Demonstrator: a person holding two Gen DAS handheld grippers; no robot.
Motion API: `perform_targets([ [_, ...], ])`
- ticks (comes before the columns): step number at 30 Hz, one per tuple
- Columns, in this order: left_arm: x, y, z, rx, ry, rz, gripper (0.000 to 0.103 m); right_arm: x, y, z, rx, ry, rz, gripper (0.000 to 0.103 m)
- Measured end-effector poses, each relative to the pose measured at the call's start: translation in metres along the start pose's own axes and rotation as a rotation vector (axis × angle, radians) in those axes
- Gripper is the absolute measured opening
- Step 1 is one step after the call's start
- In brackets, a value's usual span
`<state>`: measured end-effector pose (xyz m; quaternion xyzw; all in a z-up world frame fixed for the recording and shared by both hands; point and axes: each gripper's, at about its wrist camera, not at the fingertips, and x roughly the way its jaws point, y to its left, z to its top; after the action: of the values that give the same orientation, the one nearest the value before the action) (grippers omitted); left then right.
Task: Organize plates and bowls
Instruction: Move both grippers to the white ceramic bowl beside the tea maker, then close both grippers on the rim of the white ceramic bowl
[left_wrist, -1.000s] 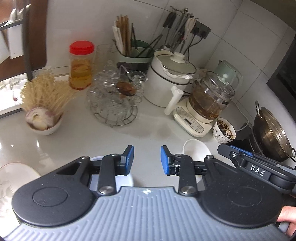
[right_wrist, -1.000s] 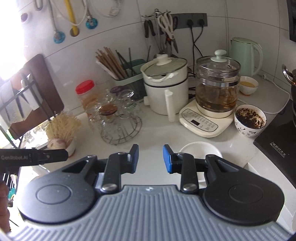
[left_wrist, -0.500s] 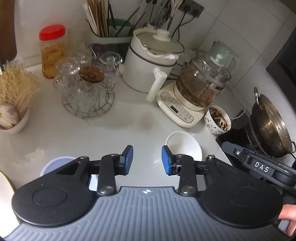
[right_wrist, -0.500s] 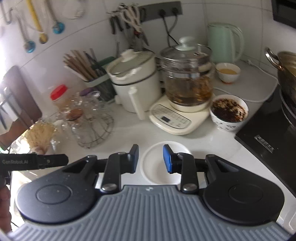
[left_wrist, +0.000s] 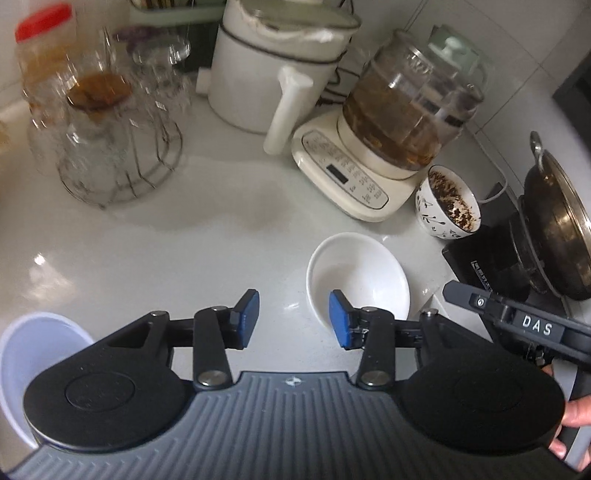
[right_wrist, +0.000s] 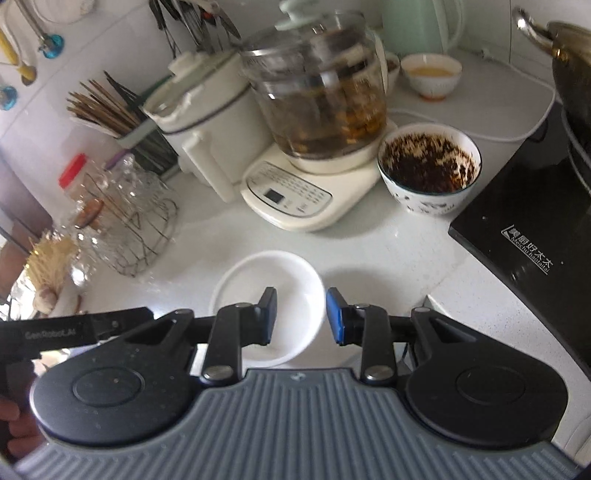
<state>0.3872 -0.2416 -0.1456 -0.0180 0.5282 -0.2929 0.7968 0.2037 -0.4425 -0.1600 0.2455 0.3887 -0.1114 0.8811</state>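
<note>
Left tool (left_wrist: 293, 319) is opening up: its blue pads are standing noticeably wider apart than a second ago, with nothing between them, only bare bench (left_wrist: 184, 236) showing in the gap. Right tool (right_wrist: 301, 315) is sitting partly open as before, also gripping nothing; in its own view its left pad is overlapping the white bowl (right_wrist: 267, 306) and the gap is lining up over the bowl's right rim, but contact is not showing. Both views are now sitting lower and closer than a second ago; the white bowl is looking bigger and nearer in each, so both tools are closing in on it.

Judging from this, the pick of the white bowl is being set up, not yet made; the bowl is lying upright on the bench in front of the kettle base (right_wrist: 295, 199), just beside the speckled bowl (right_wrist: 430, 173) full of dark bits.

Hard to read: a pale plastic bowl (left_wrist: 26, 354) at bottom left of the left view is getting half covered by the tool body. The glass rack (left_wrist: 107, 147) is smearing with blur. The right tool's arm labelled DAS is cutting across the stove corner. Whether either tool is touching the bowl rim, cannot tell
</note>
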Motion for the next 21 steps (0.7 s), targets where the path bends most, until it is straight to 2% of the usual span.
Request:
perform_targets([
  [5, 0.027, 0.003, -0.003, -0.057, 0.042, -0.027, 0.048, 0.025, -0.014, -0.002, 0.035, 0.082, 0.035, 0.034],
  [8, 0.037, 0.003, -0.001, -0.056, 0.061, -0.033, 0.048, 0.039, -0.021, -0.003, 0.07, 0.124, 0.051, 0.034],
  [11, 0.047, 0.004, 0.001, -0.052, 0.077, -0.035, 0.048, 0.046, -0.027, -0.005, 0.123, 0.117, 0.071, 0.067],
  [13, 0.052, 0.005, 0.002, -0.047, 0.08, -0.039, 0.048, 0.051, -0.028, -0.005, 0.136, 0.113, 0.093, 0.066],
  [19, 0.07, 0.011, 0.004, -0.064, 0.088, -0.055, 0.048, 0.068, -0.035, -0.006, 0.162, 0.089, 0.084, 0.064],
  [21, 0.074, 0.013, 0.005, -0.07, 0.094, -0.061, 0.048, 0.074, -0.038, -0.007, 0.184, 0.105, 0.08, 0.053],
])
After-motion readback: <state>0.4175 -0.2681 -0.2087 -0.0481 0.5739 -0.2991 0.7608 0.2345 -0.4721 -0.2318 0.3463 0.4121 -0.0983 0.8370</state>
